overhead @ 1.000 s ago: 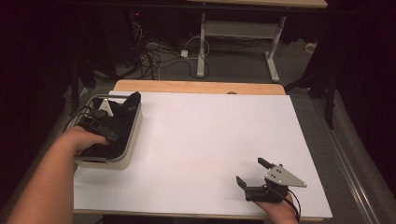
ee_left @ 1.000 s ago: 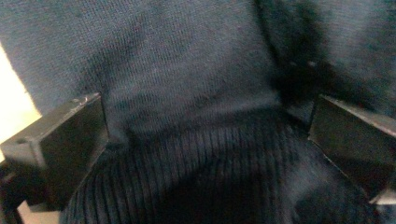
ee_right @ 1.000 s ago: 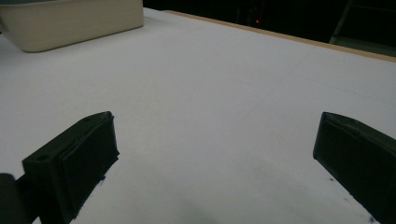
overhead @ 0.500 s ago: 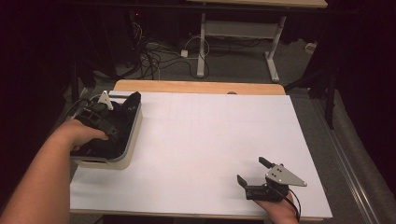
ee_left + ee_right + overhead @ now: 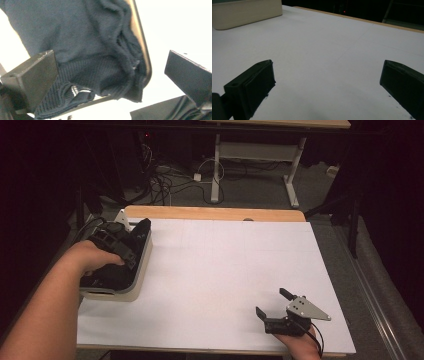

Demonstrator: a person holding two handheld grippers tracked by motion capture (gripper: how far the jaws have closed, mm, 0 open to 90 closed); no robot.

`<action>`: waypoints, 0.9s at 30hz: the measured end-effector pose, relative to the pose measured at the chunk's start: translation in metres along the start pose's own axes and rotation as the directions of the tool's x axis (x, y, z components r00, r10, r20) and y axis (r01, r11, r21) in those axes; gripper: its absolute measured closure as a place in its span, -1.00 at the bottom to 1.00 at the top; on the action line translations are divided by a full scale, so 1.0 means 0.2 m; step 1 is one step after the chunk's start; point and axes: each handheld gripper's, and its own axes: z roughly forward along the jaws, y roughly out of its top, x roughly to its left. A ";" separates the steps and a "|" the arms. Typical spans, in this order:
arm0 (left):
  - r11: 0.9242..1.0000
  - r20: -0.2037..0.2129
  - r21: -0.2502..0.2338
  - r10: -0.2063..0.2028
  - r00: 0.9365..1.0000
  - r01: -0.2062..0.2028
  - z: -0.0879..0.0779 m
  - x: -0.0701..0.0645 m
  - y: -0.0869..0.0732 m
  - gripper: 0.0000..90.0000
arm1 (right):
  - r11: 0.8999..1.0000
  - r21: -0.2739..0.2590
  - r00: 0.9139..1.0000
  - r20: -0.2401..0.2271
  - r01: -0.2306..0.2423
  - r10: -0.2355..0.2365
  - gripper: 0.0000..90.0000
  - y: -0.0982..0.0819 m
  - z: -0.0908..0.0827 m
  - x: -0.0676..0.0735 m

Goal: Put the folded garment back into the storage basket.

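Observation:
A dark knitted garment (image 5: pixel 87 37) lies bunched in a cream bin (image 5: pixel 120 292) at the table's left edge, and its ribbed hem hangs toward the bin's rim (image 5: pixel 140 32). My left gripper (image 5: pixel 135 237) hovers over the bin, open. In the left gripper view it (image 5: pixel 110 53) has one jaw over the garment and the other past the rim over the white table. The garment (image 5: pixel 107 276) shows dark inside the bin under my hand. My right gripper (image 5: pixel 270 301) rests open near the table's front right, with bare table between its jaws (image 5: pixel 327 62).
A white sheet (image 5: pixel 225 265) covers the table, with a wooden edge (image 5: pixel 215 213) at the back. The bin's side (image 5: pixel 244 12) shows far off in the right gripper view. Cables and a desk frame (image 5: pixel 250 155) lie on the floor beyond.
My left hand and gripper have shifted slightly forward over the bin. The right gripper has not moved.

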 end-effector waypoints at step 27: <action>0.986 0.036 -0.021 0.165 0.986 -0.165 0.05 -0.38 0.17 -1.00 | 1.000 0.006 1.000 0.004 0.001 -0.001 -0.99 -0.01 0.00 0.00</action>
